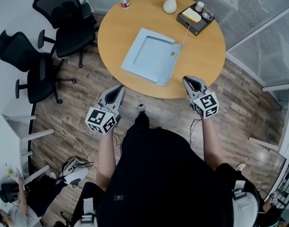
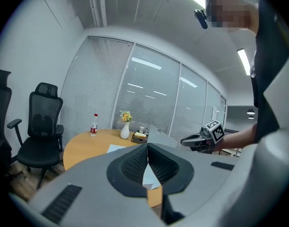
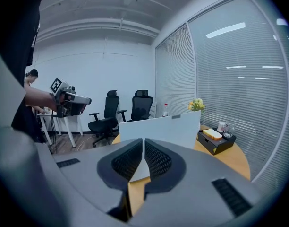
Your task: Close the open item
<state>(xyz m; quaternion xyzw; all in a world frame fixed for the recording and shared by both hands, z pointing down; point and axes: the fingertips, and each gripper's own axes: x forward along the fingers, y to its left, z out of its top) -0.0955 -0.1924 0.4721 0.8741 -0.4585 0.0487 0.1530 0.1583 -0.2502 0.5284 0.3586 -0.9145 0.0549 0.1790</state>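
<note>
The left gripper [image 1: 119,90] and right gripper [image 1: 189,81] hang by the near edge of the table [image 1: 207,60], jaws closed on nothing. Mid-table sits the open pale-blue case [image 1: 151,56]. It looks light, thin and flexible, probably best taken by the raised flap's free edge

This is an office meeting room: black swivel office chairs [image 1: 69,34] beside a round wooden counter [image 1: 208,56], glass partition walls with blinds [image 3: 229,79], and ceiling strip lights [image 2: 243,60].

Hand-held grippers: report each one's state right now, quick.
Left hand-held gripper: closed, holding nothing.
Right hand-held gripper: closed, holding nothing.
</note>
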